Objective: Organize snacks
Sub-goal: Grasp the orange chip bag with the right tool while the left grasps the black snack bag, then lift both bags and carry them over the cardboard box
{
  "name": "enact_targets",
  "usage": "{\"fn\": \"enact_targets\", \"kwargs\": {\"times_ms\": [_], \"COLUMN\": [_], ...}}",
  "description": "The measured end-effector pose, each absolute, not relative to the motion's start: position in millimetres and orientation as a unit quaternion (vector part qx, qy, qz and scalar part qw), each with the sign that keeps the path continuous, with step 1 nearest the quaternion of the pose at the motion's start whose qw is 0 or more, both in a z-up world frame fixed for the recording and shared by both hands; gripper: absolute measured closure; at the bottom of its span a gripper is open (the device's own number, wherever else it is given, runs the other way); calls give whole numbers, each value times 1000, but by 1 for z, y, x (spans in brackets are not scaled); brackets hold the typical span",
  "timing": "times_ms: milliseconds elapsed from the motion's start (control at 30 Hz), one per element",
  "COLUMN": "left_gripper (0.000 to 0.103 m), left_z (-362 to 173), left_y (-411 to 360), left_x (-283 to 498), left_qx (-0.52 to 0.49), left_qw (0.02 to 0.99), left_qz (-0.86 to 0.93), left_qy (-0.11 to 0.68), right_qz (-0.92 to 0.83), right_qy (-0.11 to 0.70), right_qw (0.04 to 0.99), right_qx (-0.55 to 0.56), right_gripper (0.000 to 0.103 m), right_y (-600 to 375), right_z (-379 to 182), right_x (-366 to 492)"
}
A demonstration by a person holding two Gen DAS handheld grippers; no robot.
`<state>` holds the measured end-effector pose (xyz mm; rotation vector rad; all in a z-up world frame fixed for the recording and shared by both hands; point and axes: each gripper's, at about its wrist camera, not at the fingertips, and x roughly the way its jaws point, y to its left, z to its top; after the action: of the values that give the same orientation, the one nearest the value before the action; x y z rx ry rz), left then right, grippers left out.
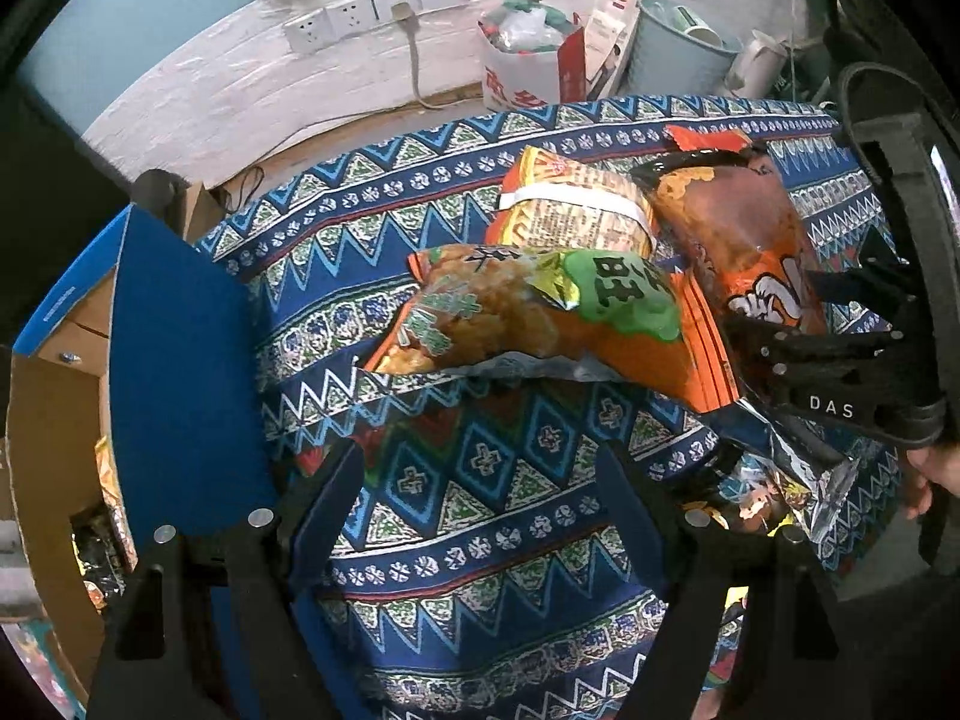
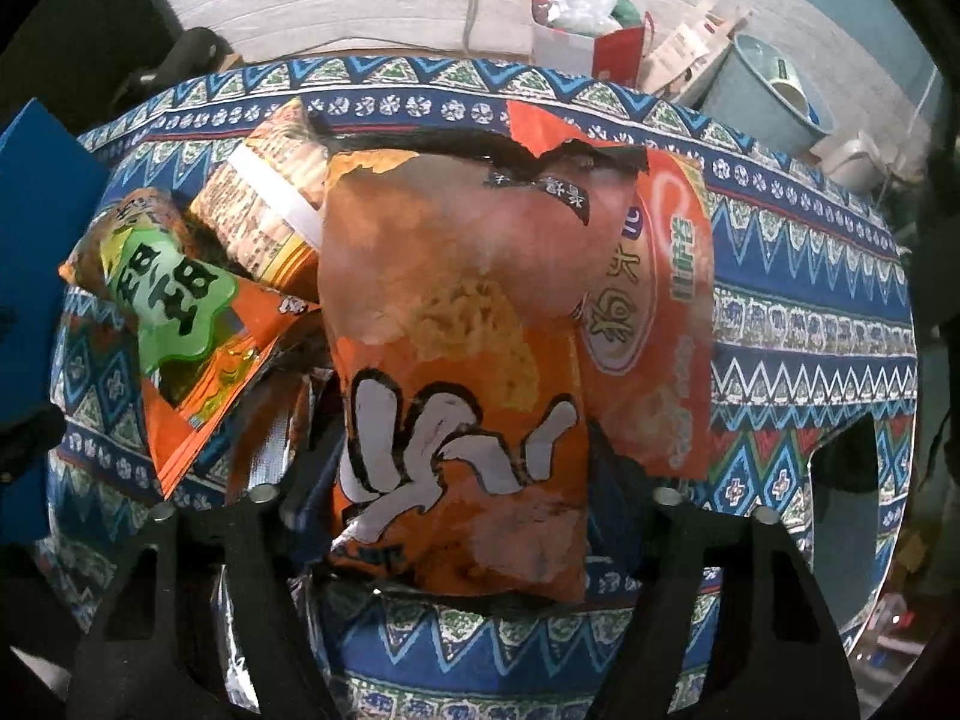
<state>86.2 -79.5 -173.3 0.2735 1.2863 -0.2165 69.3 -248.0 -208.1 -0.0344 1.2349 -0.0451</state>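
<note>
Several snack bags lie on a blue patterned cloth (image 1: 468,492). A bag with a green label (image 1: 540,318) lies in front of my left gripper (image 1: 480,468), which is open and empty above the cloth. Behind it is an orange-yellow bag (image 1: 576,210). A large orange bag (image 2: 456,372) sits between the fingers of my right gripper (image 2: 462,492), which is open around its lower end. The right gripper (image 1: 840,372) also shows in the left wrist view over that orange bag (image 1: 738,240). The green-label bag (image 2: 174,300) is to the left in the right wrist view.
An open cardboard box with blue flaps (image 1: 174,360) stands at the left and holds snacks. A silver-edged bag (image 1: 798,474) lies under the right gripper. Behind the table are wall sockets (image 1: 372,6), a white bag (image 1: 528,60) and a pale blue bucket (image 1: 678,48).
</note>
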Motion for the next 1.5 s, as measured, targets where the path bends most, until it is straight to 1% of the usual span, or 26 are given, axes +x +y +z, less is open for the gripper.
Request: {"fn": "enact_targets", "kwargs": {"times_ms": [100,200,333,467,800,1033,1233,1367,1400,1500], "left_gripper": [22,22,22,22,21,20,20,20,21,41], "left_z": [-175,-178,-177,-174,-181,-206,-227,-241,-242,-243], "left_y": [-83,-87,-93,-107,-149,-171,-175,-172,-171,-166], "left_x": [83,77,67,55,28,21,27,30,30,24], "left_qx": [123,103,79,71,65,70,81,70,67,70], "left_qw": [784,776,773,770,757,733,723,712,713,717], "left_qz": [-104,-110,-121,-134,-166,-163,-151,-155,-159,-170], "left_qy": [599,612,618,620,629,657,670,681,680,673], "right_qz": [-20,-22,-35,-41,-61,-68,-68,-64,-64,-64], "right_qy": [577,571,554,548,545,541,534,533,533,533], "right_qw": [816,820,831,835,836,838,842,843,843,844], "right_qx": [-25,-30,-39,-25,3,18,20,21,20,18], "right_gripper": [55,58,59,59,59,59,59,59,59,59], "right_y": [-247,-247,-252,-263,-295,-308,-311,-310,-310,-308], "right_z": [-205,-198,-182,-172,-165,-163,-160,-160,-160,-160], "right_x": [64,57,45,31,-6,-19,-20,-18,-17,-16]}}
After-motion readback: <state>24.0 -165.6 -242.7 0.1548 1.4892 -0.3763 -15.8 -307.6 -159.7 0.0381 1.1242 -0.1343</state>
